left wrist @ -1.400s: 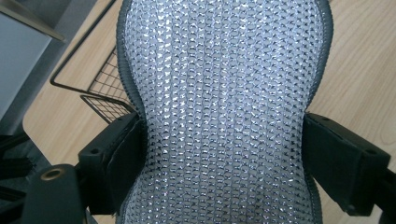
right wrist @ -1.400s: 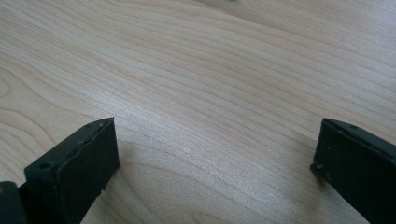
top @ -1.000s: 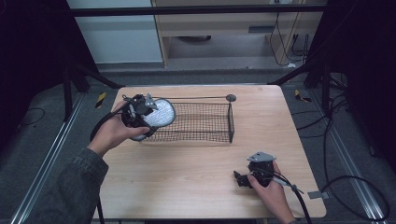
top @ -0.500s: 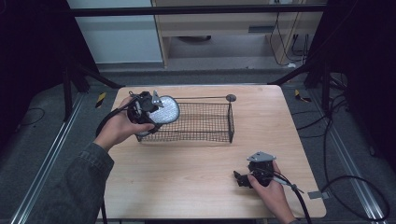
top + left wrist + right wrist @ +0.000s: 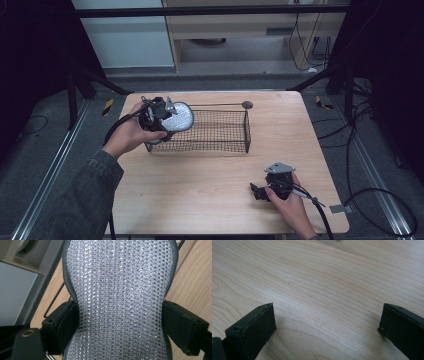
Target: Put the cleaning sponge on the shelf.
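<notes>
Over the left end of the wire basket (image 5: 210, 131), the silver mesh pad (image 5: 176, 120) has moved inward from the rim, so a drop inside looks close. Left hand-held gripper (image 5: 161, 114) stays clamped on its waist; right hand-held gripper (image 5: 256, 191) rests apart on the table (image 5: 200, 190).

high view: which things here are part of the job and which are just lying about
In the job:
- silver mesh pad, gripped by the left hand-held gripper
- wire basket, under the pad's left end

Lying about:
- right hand-held gripper, open, resting on the table
- cables on the floor
</notes>
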